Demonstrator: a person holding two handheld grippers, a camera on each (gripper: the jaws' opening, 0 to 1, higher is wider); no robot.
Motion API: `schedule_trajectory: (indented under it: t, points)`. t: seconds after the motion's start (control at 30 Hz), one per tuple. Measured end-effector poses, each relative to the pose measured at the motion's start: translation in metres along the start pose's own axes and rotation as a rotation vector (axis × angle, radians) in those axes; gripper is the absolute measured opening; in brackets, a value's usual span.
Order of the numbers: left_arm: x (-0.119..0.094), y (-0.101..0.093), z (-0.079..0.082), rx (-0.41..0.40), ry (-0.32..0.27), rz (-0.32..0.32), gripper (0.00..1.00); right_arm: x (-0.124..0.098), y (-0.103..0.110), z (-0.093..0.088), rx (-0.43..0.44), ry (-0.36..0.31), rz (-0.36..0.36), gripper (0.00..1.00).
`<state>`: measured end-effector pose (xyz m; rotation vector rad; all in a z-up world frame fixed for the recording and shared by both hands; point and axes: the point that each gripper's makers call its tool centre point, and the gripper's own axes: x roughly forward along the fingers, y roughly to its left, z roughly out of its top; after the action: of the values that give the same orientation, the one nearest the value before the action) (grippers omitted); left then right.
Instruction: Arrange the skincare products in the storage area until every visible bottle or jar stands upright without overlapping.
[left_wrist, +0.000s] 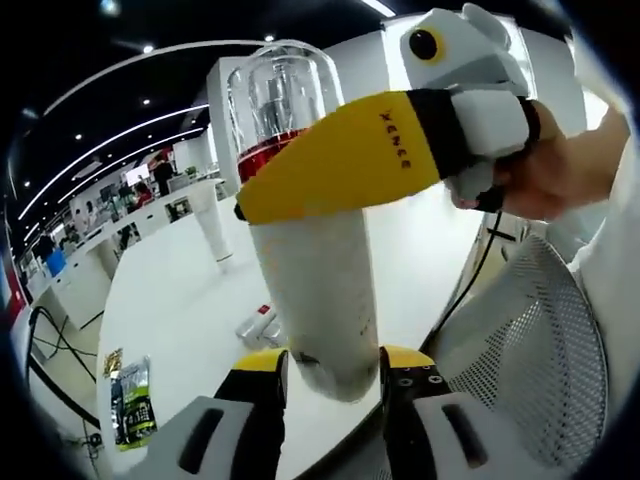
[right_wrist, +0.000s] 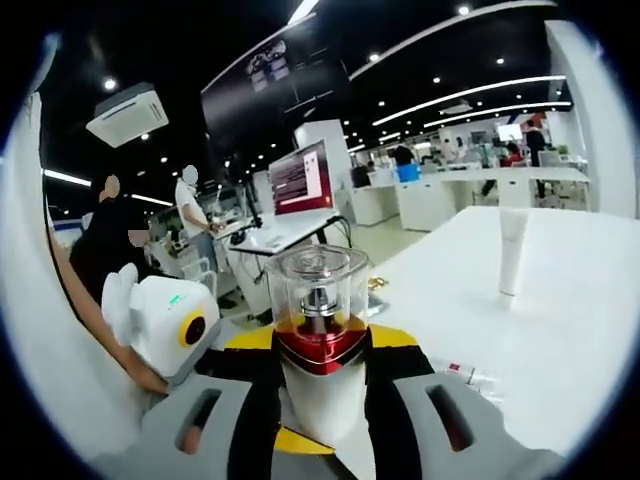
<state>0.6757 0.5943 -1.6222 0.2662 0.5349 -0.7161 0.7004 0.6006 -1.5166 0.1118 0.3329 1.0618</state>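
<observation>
So, white table (left_wrist: 180, 300) runs wide and bare under me, far edge well off; a tube (right_wrist: 512, 250) stands upright on it, well apart. Bottle (left_wrist: 310, 300) is up off the table, clear cap w/ red collar. My left claw (left_wrist: 333, 385) clamps its base; my right claw (right_wrist: 322, 400) clamps it just below the collar.

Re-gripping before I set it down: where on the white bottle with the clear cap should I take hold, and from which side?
Grip the white bottle on its straight frosted body, as the left gripper does, jaws square across it from the side. The clear cap and red collar taper and look slick; the right gripper near the collar seems the less secure hold.
</observation>
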Motion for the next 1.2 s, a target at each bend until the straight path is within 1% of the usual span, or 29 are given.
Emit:
schedule_trajectory:
  t: [0.07,0.17,0.2,0.27,0.33,0.43,0.53,0.6,0.63,0.67,0.7,0.73,0.77,0.8,0.93,0.97,1.0,1.03,1.07,1.13,1.2]
  points:
    - [0.001,0.000,-0.001,0.013,0.006,0.005,0.39,-0.005,-0.007,0.003,0.000,-0.007,-0.017,0.28]
    - [0.003,0.004,-0.001,0.044,0.013,0.040,0.39,-0.012,-0.016,0.005,0.010,-0.019,-0.041,0.28]
    - [0.002,0.006,0.000,0.043,0.014,0.048,0.39,-0.015,-0.022,0.006,0.018,-0.025,-0.051,0.28]
    - [0.001,0.010,0.002,0.032,0.007,0.057,0.39,-0.019,-0.030,0.007,0.033,-0.031,-0.066,0.28]
    - [-0.001,0.014,0.004,-0.035,-0.006,0.068,0.39,-0.021,-0.036,0.008,0.033,-0.035,-0.079,0.28]
    - [-0.002,0.022,0.006,-0.078,-0.010,0.082,0.39,-0.023,-0.044,0.010,0.034,-0.039,-0.094,0.28]
    - [-0.007,0.023,0.007,-0.080,-0.011,0.087,0.39,-0.024,-0.050,0.014,0.044,-0.051,-0.106,0.28]
    - [-0.012,0.025,0.004,-0.057,0.003,0.111,0.39,-0.024,-0.052,0.018,0.032,-0.055,-0.111,0.28]
    - [-0.014,0.027,0.002,-0.041,0.014,0.121,0.39,-0.024,-0.053,0.019,0.027,-0.055,-0.113,0.28]
    - [-0.017,0.031,-0.004,-0.009,0.040,0.144,0.39,-0.024,-0.054,0.019,0.021,-0.055,-0.115,0.28]
    - [-0.018,0.031,-0.007,-0.003,0.046,0.149,0.39,-0.024,-0.056,0.019,0.017,-0.053,-0.119,0.28]
    - [-0.020,0.035,-0.012,0.037,0.067,0.162,0.39,-0.024,-0.057,0.019,0.017,-0.050,-0.122,0.28]
    - [-0.021,0.037,-0.015,0.050,0.076,0.171,0.39,-0.023,-0.059,0.019,0.017,-0.048,-0.124,0.28]
    - [-0.022,0.041,-0.022,0.085,0.107,0.177,0.39,-0.023,-0.060,0.018,0.019,-0.046,-0.126,0.28]
    - [-0.015,0.046,-0.040,0.088,0.140,0.191,0.37,-0.022,-0.065,0.017,0.023,-0.032,-0.133,0.28]
    - [-0.013,0.045,-0.049,0.119,0.189,0.196,0.36,-0.021,-0.067,0.016,0.020,-0.026,-0.135,0.28]
    - [-0.011,0.042,-0.052,0.169,0.219,0.187,0.34,-0.021,-0.068,0.016,0.017,-0.023,-0.136,0.28]
    - [-0.009,0.040,-0.051,0.237,0.221,0.178,0.31,-0.021,-0.069,0.017,0.012,-0.019,-0.139,0.28]
    - [-0.009,0.039,-0.051,0.250,0.220,0.181,0.29,-0.020,-0.071,0.017,0.010,-0.018,-0.140,0.28]
    - [-0.010,0.042,-0.051,0.177,0.205,0.186,0.27,-0.020,-0.074,0.019,0.008,-0.014,-0.145,0.28]
    - [-0.010,0.046,-0.054,0.154,0.221,0.197,0.28,-0.020,-0.080,0.021,0.005,-0.015,-0.153,0.28]
